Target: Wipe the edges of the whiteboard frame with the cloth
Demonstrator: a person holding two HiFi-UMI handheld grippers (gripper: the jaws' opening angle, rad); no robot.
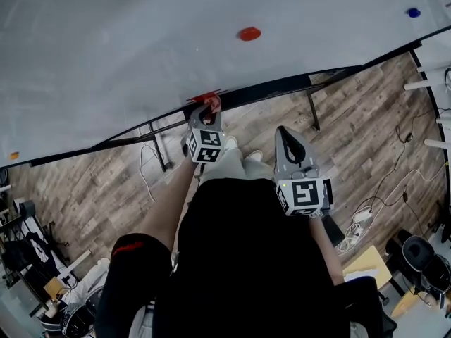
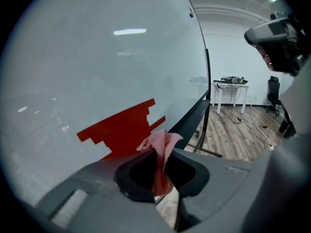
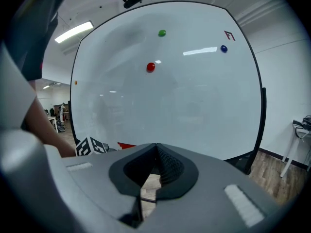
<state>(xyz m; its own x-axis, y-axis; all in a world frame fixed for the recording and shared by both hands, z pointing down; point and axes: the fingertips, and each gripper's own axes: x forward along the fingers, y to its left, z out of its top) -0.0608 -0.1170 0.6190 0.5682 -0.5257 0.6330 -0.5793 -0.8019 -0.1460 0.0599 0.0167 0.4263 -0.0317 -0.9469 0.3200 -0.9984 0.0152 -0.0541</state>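
Note:
The whiteboard point(image 1: 141, 55) fills the top of the head view, its black bottom frame edge point(image 1: 282, 86) slanting across. My left gripper point(image 1: 209, 105) is shut on a red cloth point(image 1: 206, 98) that is pressed against this bottom edge. In the left gripper view the cloth point(image 2: 160, 152) sticks up bunched between the jaws of the left gripper point(image 2: 159, 166), beside the frame point(image 2: 193, 116), and its red reflection shows in the board. My right gripper point(image 1: 282, 132) hangs back from the board, shut and empty. The right gripper point(image 3: 155, 152) faces the whiteboard point(image 3: 194, 96).
Red point(image 1: 249, 33) and blue point(image 1: 413, 12) magnets sit on the board, with a green one point(image 3: 162, 33) in the right gripper view. Stand legs point(image 1: 312, 111) and cables point(image 1: 394, 189) lie on the wood floor below. A white desk point(image 2: 232, 89) and chair point(image 2: 273, 93) stand farther off.

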